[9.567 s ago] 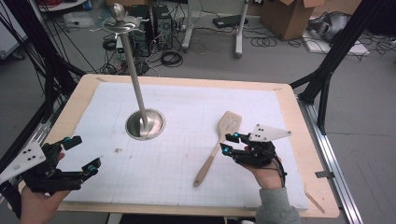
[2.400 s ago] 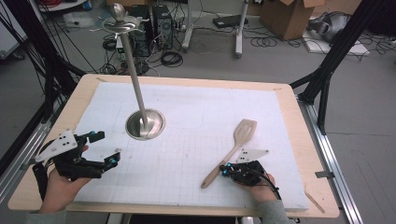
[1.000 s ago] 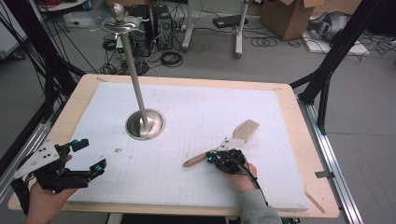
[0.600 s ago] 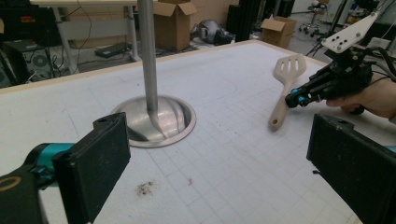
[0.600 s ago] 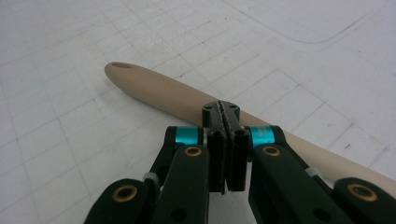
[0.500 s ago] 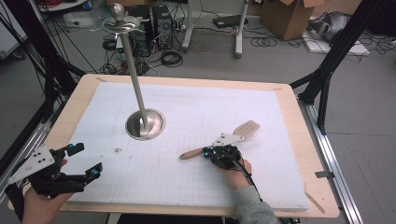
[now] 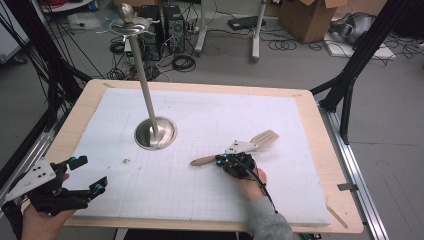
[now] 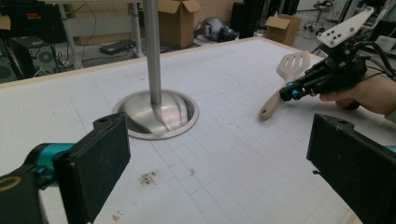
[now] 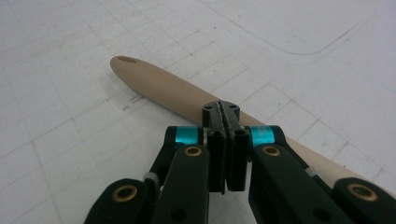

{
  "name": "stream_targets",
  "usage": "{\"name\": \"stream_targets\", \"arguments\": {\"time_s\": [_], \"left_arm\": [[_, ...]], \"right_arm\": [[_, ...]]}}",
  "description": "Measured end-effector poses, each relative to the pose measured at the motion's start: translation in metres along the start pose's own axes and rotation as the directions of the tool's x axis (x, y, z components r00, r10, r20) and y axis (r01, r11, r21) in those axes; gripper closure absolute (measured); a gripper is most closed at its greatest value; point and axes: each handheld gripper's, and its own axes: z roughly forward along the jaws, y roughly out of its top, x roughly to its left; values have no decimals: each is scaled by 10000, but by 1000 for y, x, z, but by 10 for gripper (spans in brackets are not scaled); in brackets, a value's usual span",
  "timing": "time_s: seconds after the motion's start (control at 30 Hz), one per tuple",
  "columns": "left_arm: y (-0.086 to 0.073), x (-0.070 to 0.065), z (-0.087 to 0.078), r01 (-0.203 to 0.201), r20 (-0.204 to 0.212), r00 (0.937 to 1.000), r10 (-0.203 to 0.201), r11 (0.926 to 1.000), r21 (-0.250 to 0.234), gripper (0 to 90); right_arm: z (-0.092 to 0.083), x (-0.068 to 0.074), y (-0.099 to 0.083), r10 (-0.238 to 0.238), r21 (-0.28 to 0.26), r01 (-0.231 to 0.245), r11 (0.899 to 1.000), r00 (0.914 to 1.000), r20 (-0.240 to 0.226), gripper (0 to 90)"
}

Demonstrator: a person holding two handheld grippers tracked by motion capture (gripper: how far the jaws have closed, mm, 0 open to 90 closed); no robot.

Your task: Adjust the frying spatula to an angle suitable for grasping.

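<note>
**Spatula handle lying crosswise under closed right jaws**

The right gripper is resting over the middle of the wooden slotted spatula, its jaws pressed together with nothing between them; in the right gripper view the handle is passing beneath and just beyond the tips, not clamped. The spatula is lying flat on the white gridded mat, right of centre, its long axis running from the handle end toward the near left to the slotted blade toward the far right edge. That axis is crossing the gripper's pointing direction, so a grasp looks to call for opening first. The left gripper, jaws standing wide apart and empty, is hovering at the near left corner, well apart from the spatula, with the steel stand between.
</note>
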Motion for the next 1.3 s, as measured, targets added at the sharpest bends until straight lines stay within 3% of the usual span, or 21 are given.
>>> {"name": "stream_targets", "arguments": {"time_s": [0.2, 0.4, 0.53, 0.67, 1.03, 1.13, 1.3], "left_arm": [[0, 1, 0, -21, 15, 10000, 21, 10000, 29, 66], [-2, 2, 0, 43, -15, 10000, -43, 10000, 71, 66], [-2, 0, 0, 5, -17, 10000, -5, 10000, 98, 66], [-3, 0, -1, 11, -55, 10000, -10, 9999, 145, 66], [-6, 0, -8, 51, -215, 9998, -48, 9999, 148, 66], [-7, 0, -9, 96, -253, 9996, -93, 9998, 144, 66], [-9, 0, -10, 117, -301, 9995, -110, 9996, 243, 66]], "right_arm": [[-1, 0, 1, -71, -85, 72, 9999, 9998, 191, 898], [-20, -19, 3, 1049, -1152, -974, 9886, 9926, 610, 898], [-24, -31, 0, 1673, -1262, -1562, 9796, 9824, 827, 897], [-21, -38, -3, 1935, -1031, -1819, 9779, 9741, 1171, 897], [-11, -48, -7, 1946, -586, -1873, 9806, 9665, 1673, 897], [-9, -47, -3, 1533, -316, -1500, 9882, 9716, 1801, 898], [-5, -48, 0, 1228, 19, -1252, 9921, 9756, 1821, 898]]}}
